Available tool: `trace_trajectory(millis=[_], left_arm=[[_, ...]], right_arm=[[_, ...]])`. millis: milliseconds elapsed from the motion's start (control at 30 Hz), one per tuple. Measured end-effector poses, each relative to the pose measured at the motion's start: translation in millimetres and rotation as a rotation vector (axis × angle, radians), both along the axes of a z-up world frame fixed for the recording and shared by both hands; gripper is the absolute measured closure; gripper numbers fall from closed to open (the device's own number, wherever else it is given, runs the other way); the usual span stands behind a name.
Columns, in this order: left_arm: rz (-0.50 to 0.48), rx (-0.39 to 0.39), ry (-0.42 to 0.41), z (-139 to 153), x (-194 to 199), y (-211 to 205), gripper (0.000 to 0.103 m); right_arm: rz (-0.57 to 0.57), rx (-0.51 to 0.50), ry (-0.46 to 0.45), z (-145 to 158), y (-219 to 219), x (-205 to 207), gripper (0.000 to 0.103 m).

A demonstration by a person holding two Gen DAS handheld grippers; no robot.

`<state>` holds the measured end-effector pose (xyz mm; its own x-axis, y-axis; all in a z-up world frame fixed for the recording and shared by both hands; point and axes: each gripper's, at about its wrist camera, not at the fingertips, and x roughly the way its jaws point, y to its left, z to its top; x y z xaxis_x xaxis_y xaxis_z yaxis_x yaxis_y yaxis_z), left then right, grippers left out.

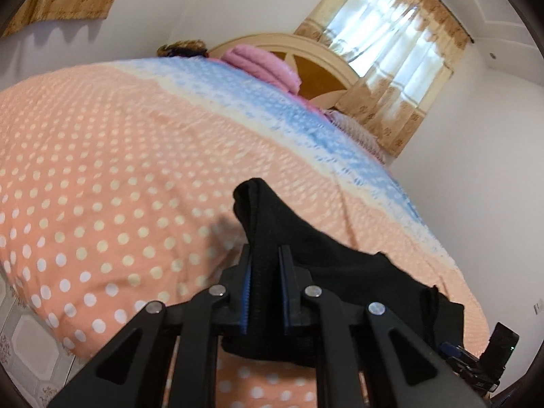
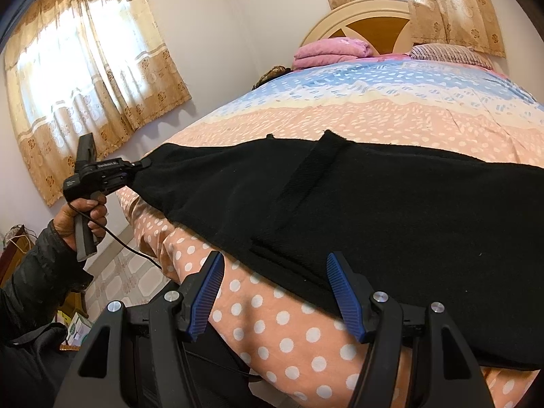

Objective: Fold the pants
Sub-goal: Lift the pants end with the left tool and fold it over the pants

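A: Black pants (image 2: 374, 204) spread across the near end of the bed (image 2: 391, 115), over the peach polka-dot bedspread (image 1: 102, 187).

B: Left gripper (image 1: 265, 258)?

A: Jaws nearly together, clamped on a bunched black edge of the pants, cloth sticking up past the blue pads (image 1: 247, 282). Seen from the right wrist view, off at the left end of the garment (image 2: 136, 166), pulling that corner taut and a little off the bed. Held by a hand (image 2: 81, 217) in a dark sleeve (image 2: 37, 272), a thin cable trailing down from the handle.

B: Right gripper (image 2: 275, 292)?

A: Jaws standing wide apart, nothing between the pads. Hovering at the near hem, one blue fingertip (image 2: 340, 285) over the black cloth, the other over bare bedspread just beside it. Contact with the cloth: cannot tell.

B: Lay of the pants?

A: Flat for the most part, a ribbed black band (image 2: 306, 170) running slantwise across the upper side, a folded layer showing near the front edge.

B: Farther back?

A: Blue and cream stripes on the bedspread, a folded pink blanket (image 2: 329, 51) and a striped pillow (image 2: 448, 54) against the rounded headboard (image 2: 367, 17). Tan patterned curtains (image 2: 85, 78) over bright windows, tiled floor (image 2: 112, 278) beside the bed.
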<state>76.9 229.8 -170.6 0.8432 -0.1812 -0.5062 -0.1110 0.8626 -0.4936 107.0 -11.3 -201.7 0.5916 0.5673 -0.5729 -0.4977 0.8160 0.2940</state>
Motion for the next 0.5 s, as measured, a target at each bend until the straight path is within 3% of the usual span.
trace_trajectory(millis=[500], left_arm=[[-0.164,0.008,-0.163,60,6,-63,0.089]], right_arm=[[-0.070,0.012,-0.026,22,-25,-5,0.039]])
